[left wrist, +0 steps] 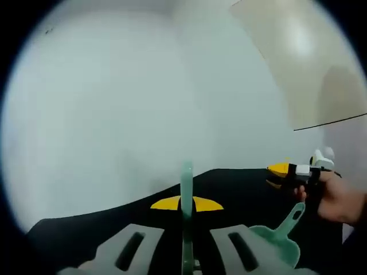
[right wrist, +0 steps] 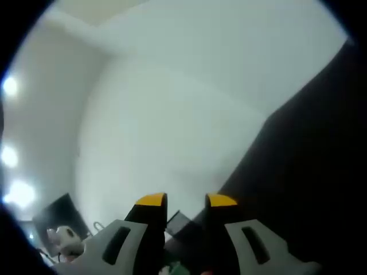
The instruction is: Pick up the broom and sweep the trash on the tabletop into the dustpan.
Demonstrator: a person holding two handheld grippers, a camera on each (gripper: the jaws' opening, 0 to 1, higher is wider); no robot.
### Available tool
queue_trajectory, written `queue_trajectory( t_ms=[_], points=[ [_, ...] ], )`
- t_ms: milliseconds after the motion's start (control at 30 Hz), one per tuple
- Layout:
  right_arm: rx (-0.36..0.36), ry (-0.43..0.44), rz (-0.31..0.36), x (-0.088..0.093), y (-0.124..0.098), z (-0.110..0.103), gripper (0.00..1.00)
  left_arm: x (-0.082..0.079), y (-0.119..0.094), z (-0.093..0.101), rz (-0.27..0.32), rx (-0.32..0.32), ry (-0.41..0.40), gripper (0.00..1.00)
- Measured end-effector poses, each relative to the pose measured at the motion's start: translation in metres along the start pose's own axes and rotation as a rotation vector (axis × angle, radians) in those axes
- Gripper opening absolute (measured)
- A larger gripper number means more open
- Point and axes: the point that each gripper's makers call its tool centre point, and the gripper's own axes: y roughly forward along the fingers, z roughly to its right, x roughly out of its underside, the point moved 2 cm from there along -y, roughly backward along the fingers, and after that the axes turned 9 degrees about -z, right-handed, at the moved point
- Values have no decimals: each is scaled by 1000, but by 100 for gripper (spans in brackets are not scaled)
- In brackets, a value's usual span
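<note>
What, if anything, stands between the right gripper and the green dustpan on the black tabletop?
Nothing visible: in the left gripper view the right gripper hangs above the dustpan handle, with only bare tabletop behind.

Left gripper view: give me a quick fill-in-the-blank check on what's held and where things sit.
1. The left gripper has its jaws closed on a thin ___ handle.
2. The dustpan lies on the ___ tabletop.
3. The right gripper is held in a person's ___.
Missing words: green; black; hand.
</note>
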Motion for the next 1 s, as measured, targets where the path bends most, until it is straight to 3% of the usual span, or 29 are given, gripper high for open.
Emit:
queue_trajectory(
  t_ms=[67,133,200,267,333,400,467,533,633,1000],
  points=[
    [-1,1,0,1,-1,-1,28,-4,-2,4,9,6,6,4],
    [-2,2,-1,1,-1,-1,28,-15,-10,6,59,13,11,4],
    [-3,3,-1,1,-1,-1,28,-31,-21,-1,126,6,-7,4],
    [-4,4,1,1,-1,-1,28,-40,-30,-16,152,-45,2,4],
    [-3,4,2,1,-1,-1,28,-32,-31,-38,97,-126,48,4],
    [-4,4,3,1,-1,-1,28,-14,-25,-59,21,-189,53,4],
    [-5,4,4,1,-1,-2,28,8,-18,-69,-47,-177,-19,4],
    [-4,5,5,1,-1,-1,28,24,-14,-64,-79,-122,-94,4],
    [-3,4,2,1,-1,-1,27,32,-10,-50,-101,-94,-101,4],
    [-2,6,0,0,0,0,27,18,-3,16,-87,-88,29,4]
  ],
)
